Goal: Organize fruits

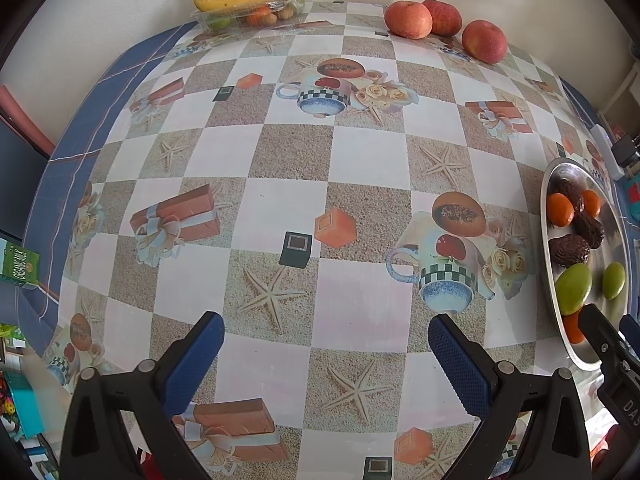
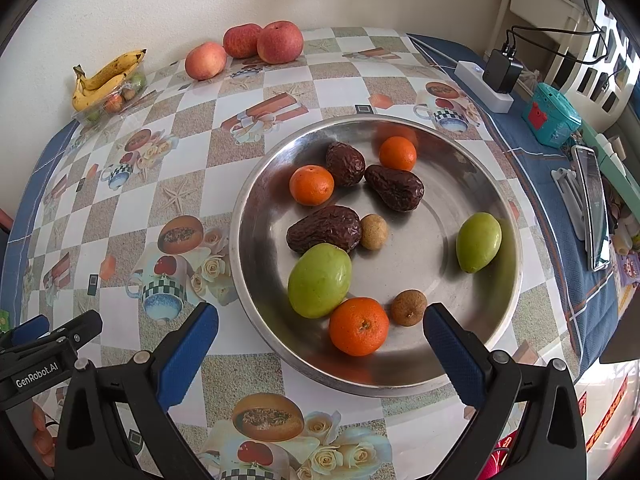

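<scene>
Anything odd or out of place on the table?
Nothing spilled or damaged. Three apples sit loose on the tablecloth by the wall, outside any container, while the bananas lie on the clear tray and the small fruit is mixed in the metal bowl.

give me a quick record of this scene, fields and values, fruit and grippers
metal tray: holds three oranges, three dark wrinkled fruits, two green fruits, two small brown fruits
nearest orange: by the near rim, between the right gripper's fingers in its view
apples: three, on the table by the wall
bananas: on top of a clear container
left gripper: open, empty, over the tablecloth
right gripper: open, empty, over the tray
</scene>
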